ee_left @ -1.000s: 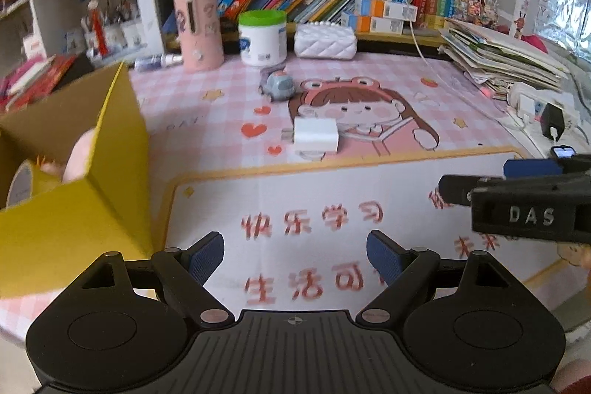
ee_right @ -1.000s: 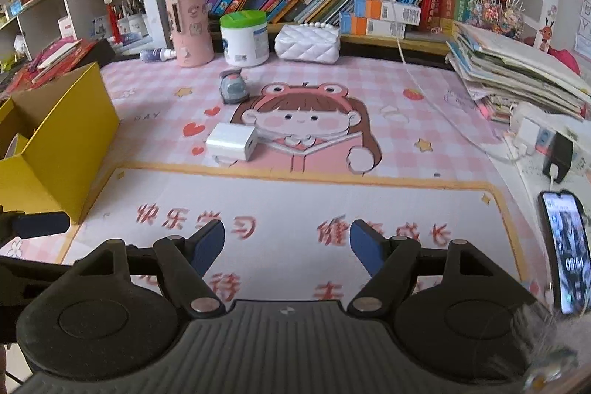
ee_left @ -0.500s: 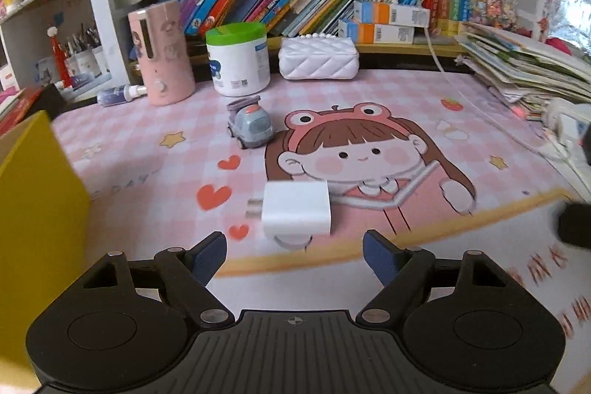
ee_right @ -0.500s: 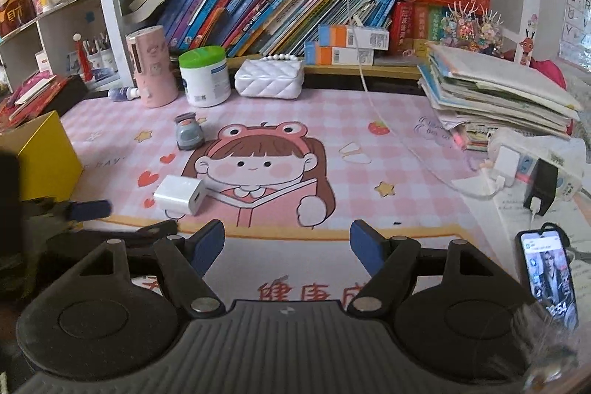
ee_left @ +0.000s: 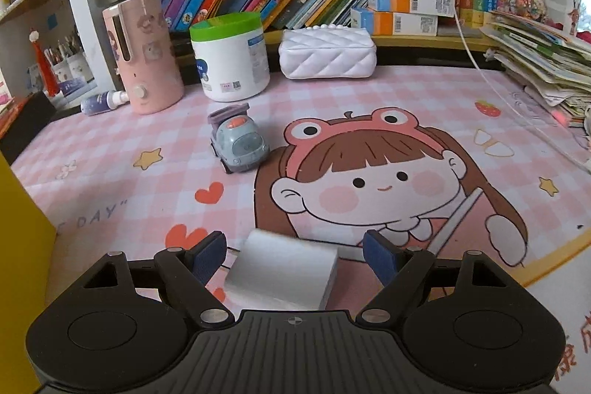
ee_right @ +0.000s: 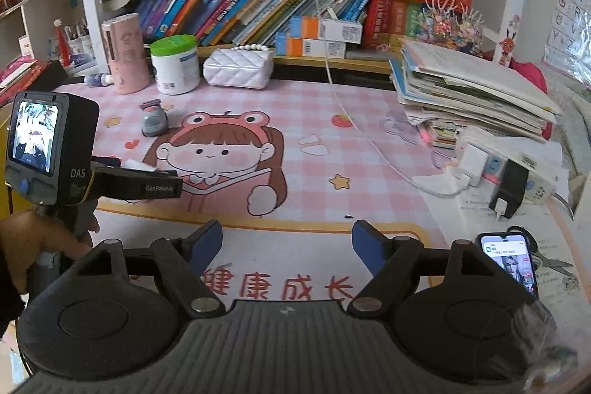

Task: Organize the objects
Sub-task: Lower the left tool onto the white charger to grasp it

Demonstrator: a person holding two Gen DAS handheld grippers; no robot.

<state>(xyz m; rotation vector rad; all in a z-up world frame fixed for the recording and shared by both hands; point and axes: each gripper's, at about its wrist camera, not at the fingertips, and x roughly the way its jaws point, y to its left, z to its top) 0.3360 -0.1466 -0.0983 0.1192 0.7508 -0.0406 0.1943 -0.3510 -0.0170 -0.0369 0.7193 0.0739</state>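
Note:
A white charger block (ee_left: 284, 274) lies on the pink cartoon mat (ee_left: 369, 120), between the open fingers of my left gripper (ee_left: 293, 252), which do not touch it. In the right wrist view the left gripper (ee_right: 147, 185) reaches in from the left and mostly hides the charger (ee_right: 138, 166). A grey-blue toy car (ee_left: 238, 144) stands further back on the mat; it also shows in the right wrist view (ee_right: 154, 119). My right gripper (ee_right: 288, 244) is open and empty, above the mat's front part. The yellow box (ee_left: 22, 246) edge shows at the far left.
At the back stand a pink tumbler (ee_left: 146, 52), a green-lidded white jar (ee_left: 231, 56), a white quilted purse (ee_left: 327, 52) and a shelf of books. A paper stack (ee_right: 472, 91), power strip (ee_right: 517, 172), phone (ee_right: 511, 263) and hanging white cable (ee_right: 343, 106) are at the right.
My left gripper has moved forward, away from the yellow box, until the white charger sits between its open fingers. The right gripper has drawn back and risen a little.

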